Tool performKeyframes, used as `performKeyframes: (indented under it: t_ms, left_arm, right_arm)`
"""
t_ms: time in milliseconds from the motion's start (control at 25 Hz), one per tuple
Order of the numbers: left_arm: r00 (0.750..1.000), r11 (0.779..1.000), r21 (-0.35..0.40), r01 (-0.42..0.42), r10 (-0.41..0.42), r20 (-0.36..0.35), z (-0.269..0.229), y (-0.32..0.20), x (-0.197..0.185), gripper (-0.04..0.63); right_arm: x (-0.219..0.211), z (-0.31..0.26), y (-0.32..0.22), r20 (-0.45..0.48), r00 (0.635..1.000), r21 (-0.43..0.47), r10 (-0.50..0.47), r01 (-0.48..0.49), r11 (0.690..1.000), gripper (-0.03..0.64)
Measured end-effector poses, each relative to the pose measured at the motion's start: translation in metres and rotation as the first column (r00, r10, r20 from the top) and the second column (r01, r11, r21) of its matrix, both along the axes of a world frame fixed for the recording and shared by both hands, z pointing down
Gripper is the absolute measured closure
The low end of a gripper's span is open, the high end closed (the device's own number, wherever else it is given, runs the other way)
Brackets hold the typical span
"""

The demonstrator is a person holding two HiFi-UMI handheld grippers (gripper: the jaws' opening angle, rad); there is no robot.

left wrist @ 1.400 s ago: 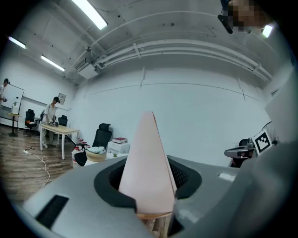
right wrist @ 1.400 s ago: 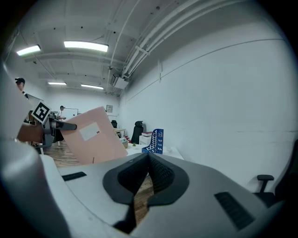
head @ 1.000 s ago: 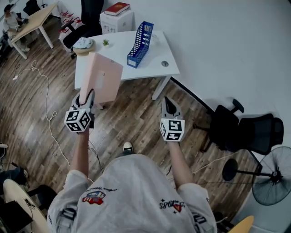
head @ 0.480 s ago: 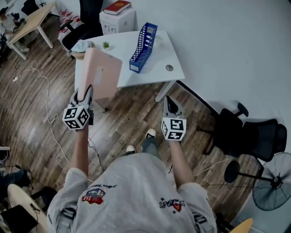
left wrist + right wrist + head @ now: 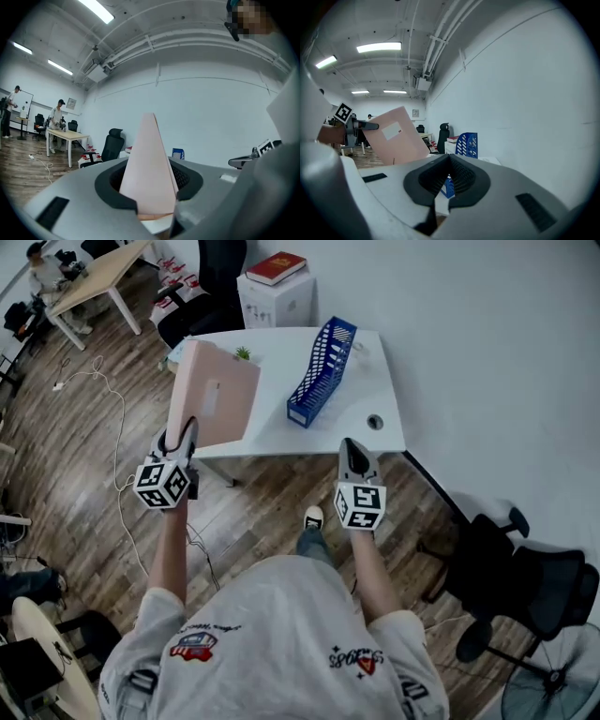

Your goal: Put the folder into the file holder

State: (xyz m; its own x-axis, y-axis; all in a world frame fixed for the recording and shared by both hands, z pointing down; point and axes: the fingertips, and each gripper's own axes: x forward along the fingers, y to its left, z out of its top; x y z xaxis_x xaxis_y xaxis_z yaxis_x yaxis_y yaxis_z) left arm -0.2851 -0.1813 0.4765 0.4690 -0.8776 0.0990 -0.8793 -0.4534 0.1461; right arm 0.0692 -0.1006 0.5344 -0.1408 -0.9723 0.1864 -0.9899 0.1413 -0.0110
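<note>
Pink folder (image 5: 221, 401): clamped in my left hand-held gripper (image 5: 184, 433). My right hand-held gripper (image 5: 352, 450): closed, empty. Blue file holder (image 5: 324, 369): unfilled; insertion outstanding.

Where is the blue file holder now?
Head view: the blue file holder stands on the white desk, right of the pink folder in the left claw.

We hold both arms stretched out in front of us, the left forearm (image 5: 170, 554) and the right forearm (image 5: 371, 566) roughly parallel and well apart. Our left tongs (image 5: 184, 435) point forward, nearly level, with the jaws clamped on the lower edge of the pink folder (image 5: 214, 401), which stands up from them. Our right tongs (image 5: 349, 446) also point forward, the jaws pressed together with nothing between them.
</note>
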Motion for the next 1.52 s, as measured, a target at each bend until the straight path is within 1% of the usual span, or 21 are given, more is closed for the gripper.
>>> performKeyframes:
  t_ms: [120, 400, 520, 640, 880, 960, 1200, 1360, 1520]
  left_arm:
    - [0.999, 0.999, 0.009, 0.047, -0.047, 0.014, -0.007, -0.028, 0.010, 0.446]
    - [0.990, 0.990, 0.019, 0.139, -0.139, 0.008, -0.028, -0.093, 0.035, 0.446]
    - [0.988, 0.987, 0.024, 0.156, -0.156, 0.006, -0.035, -0.114, 0.050, 0.447]
    - [0.988, 0.987, 0.033, 0.154, -0.154, -0.008, -0.042, -0.130, 0.063, 0.446]
    - [0.992, 0.992, 0.026, 0.124, -0.124, -0.010, -0.045, -0.148, 0.074, 0.446]
    - [0.995, 0.994, 0.035, 0.103, -0.103, -0.010, -0.052, -0.152, 0.077, 0.448]
    - [0.999, 0.994, 0.103, 0.025, -0.022, -0.027, -0.090, -0.151, 0.085, 0.448]
    - [0.999, 0.988, 0.151, -0.022, 0.029, -0.044, -0.121, -0.148, 0.088, 0.448]
    - [0.993, 0.979, 0.184, -0.091, 0.104, -0.060, -0.149, -0.142, 0.099, 0.448]
  right_arm:
    - [0.015, 0.000, -0.049, 0.022, 0.999, 0.003, -0.042, 0.042, 0.999, 0.624]
    - [0.055, -0.007, -0.159, 0.049, 0.991, 0.000, -0.127, 0.127, 0.992, 0.624]
    - [0.071, -0.010, -0.190, 0.057, 0.987, 0.000, -0.153, 0.154, 0.988, 0.624]
    - [0.085, -0.009, -0.212, 0.065, 0.985, -0.005, -0.161, 0.161, 0.987, 0.624]
    - [0.096, -0.003, -0.227, 0.096, 0.987, -0.005, -0.127, 0.128, 0.992, 0.624]
    - [0.098, -0.004, -0.229, 0.103, 0.988, -0.002, -0.117, 0.118, 0.993, 0.624]
    - [0.099, 0.003, -0.233, 0.107, 0.990, -0.010, -0.088, 0.090, 0.996, 0.624]
    - [0.095, 0.008, -0.232, 0.109, 0.991, -0.013, -0.072, 0.074, 0.997, 0.624]
    - [0.093, 0.005, -0.232, 0.103, 0.993, -0.005, -0.058, 0.059, 0.998, 0.624]
